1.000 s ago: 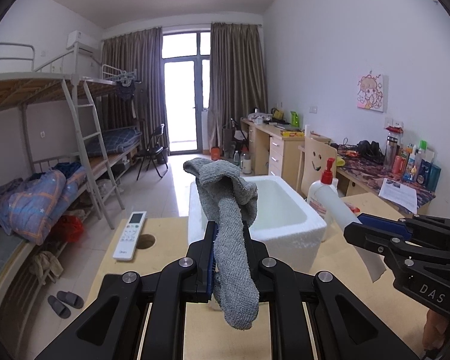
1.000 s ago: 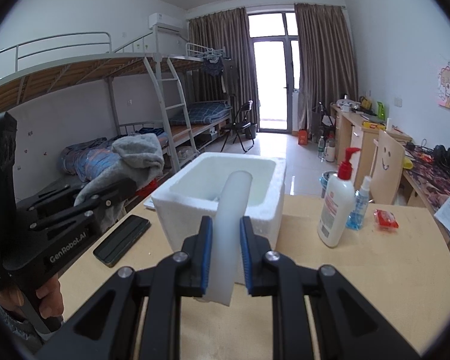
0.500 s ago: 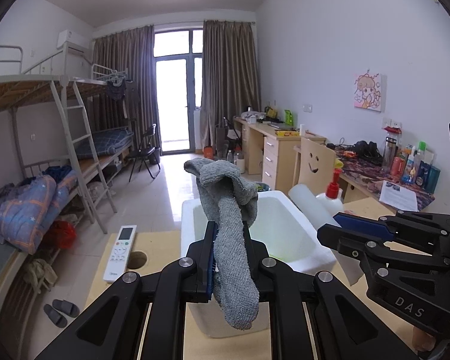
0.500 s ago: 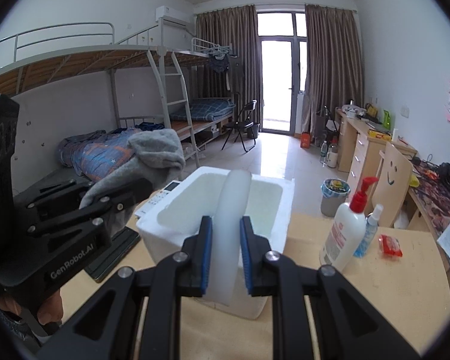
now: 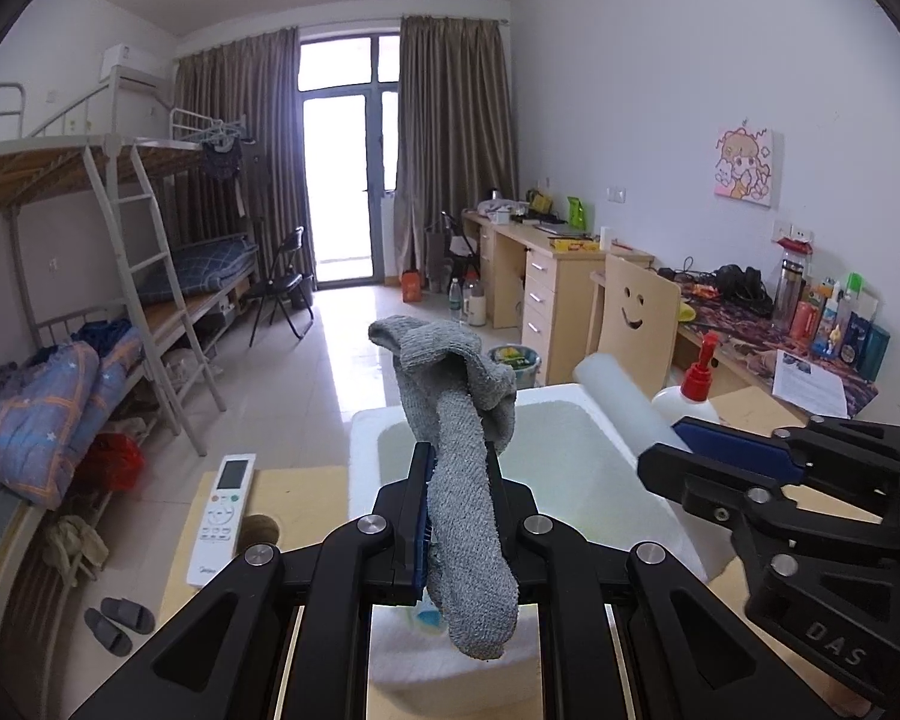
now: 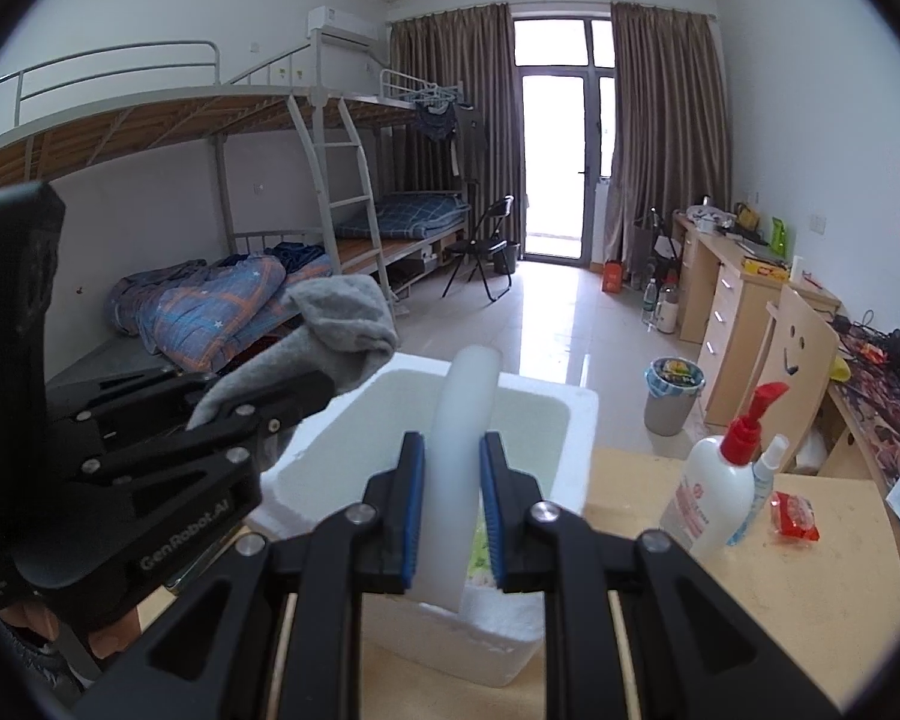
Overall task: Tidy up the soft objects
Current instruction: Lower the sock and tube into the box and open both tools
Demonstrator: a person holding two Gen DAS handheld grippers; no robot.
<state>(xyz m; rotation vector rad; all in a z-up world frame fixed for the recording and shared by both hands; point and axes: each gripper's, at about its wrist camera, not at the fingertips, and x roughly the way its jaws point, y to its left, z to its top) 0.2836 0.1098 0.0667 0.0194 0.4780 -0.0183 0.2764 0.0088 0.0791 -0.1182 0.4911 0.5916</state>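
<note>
My left gripper (image 5: 457,468) is shut on a grey knitted sock (image 5: 459,438) and holds it over the near end of a white foam box (image 5: 366,438). The sock's cuff flops over the top and its toe hangs below the fingers. My right gripper (image 6: 450,468) is shut on a white foam tube (image 6: 465,420) and holds it over the same box (image 6: 582,420). The left gripper also shows in the right wrist view (image 6: 282,402), with the sock (image 6: 342,324). The right gripper shows in the left wrist view (image 5: 678,444), with the tube (image 5: 618,390).
On the wooden table (image 6: 810,570) right of the box stand a white pump bottle with a red top (image 6: 720,480), a small spray bottle (image 6: 762,480) and a red packet (image 6: 795,516). A white remote (image 5: 222,516) lies left of the box beside a cable hole (image 5: 261,531).
Both grippers have moved forward over the foam box, which now lies directly beneath them. The sock and the tube stay clamped as before.
</note>
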